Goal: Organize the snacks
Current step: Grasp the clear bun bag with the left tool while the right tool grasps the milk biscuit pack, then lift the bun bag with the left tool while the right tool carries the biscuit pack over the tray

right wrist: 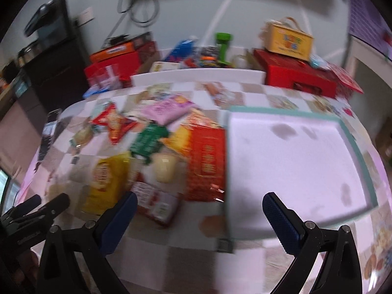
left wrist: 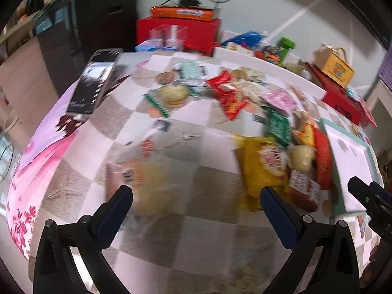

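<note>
Lying in a heap on the checkered table point(left wrist: 196, 178), snacks point(right wrist: 156, 132) sit just left of the tray point(right wrist: 289, 161). Left gripper point(left wrist: 196, 196) and right gripper point(right wrist: 199, 202) hover over the table, jaws spread, holding nothing.

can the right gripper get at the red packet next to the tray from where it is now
Probably yes. The right gripper is open and empty, and the red packet lies on top just ahead, beside the tray, with nothing over it.

Glossy plastic snack packets point(right wrist: 156, 147) lie on a smooth checked tablecloth point(left wrist: 196, 176) beside a matt tray point(right wrist: 289, 161).
</note>
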A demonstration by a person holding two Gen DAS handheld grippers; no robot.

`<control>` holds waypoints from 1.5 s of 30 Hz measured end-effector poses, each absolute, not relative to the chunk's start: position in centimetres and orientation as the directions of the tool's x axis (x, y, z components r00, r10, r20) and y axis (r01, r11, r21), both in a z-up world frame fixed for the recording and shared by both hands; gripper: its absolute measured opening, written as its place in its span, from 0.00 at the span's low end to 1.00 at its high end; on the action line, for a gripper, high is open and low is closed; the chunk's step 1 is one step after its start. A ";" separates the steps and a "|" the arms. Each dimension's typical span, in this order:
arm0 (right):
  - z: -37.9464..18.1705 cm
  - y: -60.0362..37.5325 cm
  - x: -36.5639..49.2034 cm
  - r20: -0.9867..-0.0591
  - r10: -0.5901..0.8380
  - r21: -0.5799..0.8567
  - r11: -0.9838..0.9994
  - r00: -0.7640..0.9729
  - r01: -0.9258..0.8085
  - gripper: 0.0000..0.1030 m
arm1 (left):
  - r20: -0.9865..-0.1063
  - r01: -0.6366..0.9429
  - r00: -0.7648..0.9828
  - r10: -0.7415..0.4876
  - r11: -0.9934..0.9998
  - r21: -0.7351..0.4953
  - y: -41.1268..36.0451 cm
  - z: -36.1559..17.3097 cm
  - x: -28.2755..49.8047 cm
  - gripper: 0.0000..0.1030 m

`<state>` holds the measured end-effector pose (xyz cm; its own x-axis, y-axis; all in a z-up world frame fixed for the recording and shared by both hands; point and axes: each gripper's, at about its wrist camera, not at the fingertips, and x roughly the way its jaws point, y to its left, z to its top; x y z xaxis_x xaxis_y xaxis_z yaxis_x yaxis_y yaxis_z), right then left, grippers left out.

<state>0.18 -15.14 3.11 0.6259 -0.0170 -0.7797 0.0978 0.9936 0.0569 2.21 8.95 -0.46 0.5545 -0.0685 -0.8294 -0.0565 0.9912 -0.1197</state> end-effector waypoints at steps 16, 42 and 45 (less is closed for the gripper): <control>-2.7 -10.6 4.4 -0.869 0.046 0.030 0.999 0.493 -0.040 0.90 | -0.869 -0.162 0.491 -0.055 0.975 -0.153 12.5 -3.6 4.8 0.97; -4.4 -8.5 5.2 -0.881 0.079 0.035 0.994 0.466 -0.103 0.78 | -0.886 -0.244 0.463 -0.035 0.956 -0.165 10.0 -4.6 7.3 0.56; -4.2 -8.6 4.9 -0.887 0.102 0.064 0.993 0.450 -0.100 0.78 | -0.885 -0.239 0.464 -0.033 0.958 -0.161 10.1 -4.6 6.9 0.56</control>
<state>4.86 -8.61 -4.20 0.4499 0.1020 -0.8872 -0.0996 0.9930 0.0637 6.90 10.12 -4.60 0.4639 -0.0331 -0.8853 -0.2389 0.9576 -0.1610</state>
